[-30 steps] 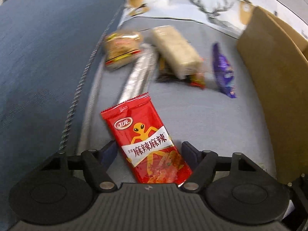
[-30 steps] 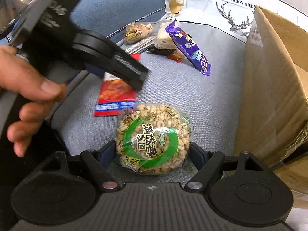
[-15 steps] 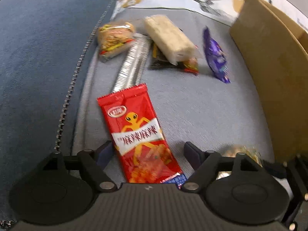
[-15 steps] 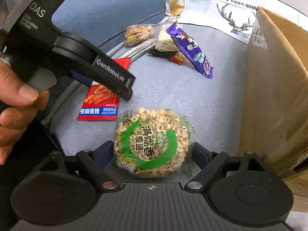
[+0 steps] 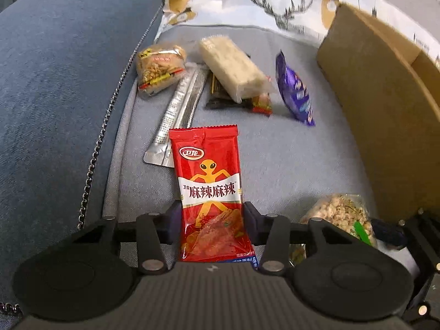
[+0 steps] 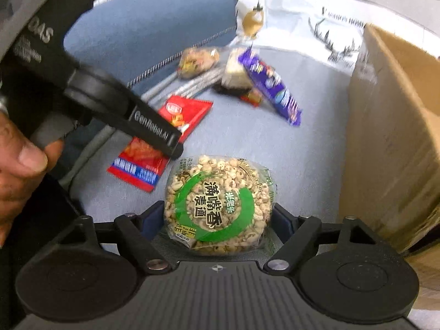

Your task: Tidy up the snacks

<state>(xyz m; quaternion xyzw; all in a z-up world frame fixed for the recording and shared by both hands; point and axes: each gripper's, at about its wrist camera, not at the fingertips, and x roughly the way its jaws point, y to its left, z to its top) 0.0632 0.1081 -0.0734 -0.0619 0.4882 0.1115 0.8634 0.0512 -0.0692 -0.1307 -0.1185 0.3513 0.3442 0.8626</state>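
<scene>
My left gripper [image 5: 212, 214] is shut on a red spicy-snack packet [image 5: 210, 187], its pads pressing both long edges; the packet also shows in the right wrist view [image 6: 162, 140] under the left gripper's body [image 6: 132, 115]. My right gripper [image 6: 218, 217] is shut on a round puffed-grain cake with a green ring label [image 6: 218, 206], which shows at the lower right of the left wrist view [image 5: 341, 214]. Both snacks sit low over the grey sofa cushion [image 5: 275, 151].
An open cardboard box [image 5: 385, 115] stands on the right, also in the right wrist view [image 6: 390, 137]. At the back lie a purple packet [image 5: 294, 90], a pale rice bar [image 5: 233, 71], a silver stick [image 5: 178, 110] and a noodle-snack bag [image 5: 159, 68]. A printed pillow [image 5: 275, 5] lies behind.
My left gripper's jaws have closed from wide open onto the red packet, which has turned straight between them. My right gripper's jaws have closed in on the grain cake.
</scene>
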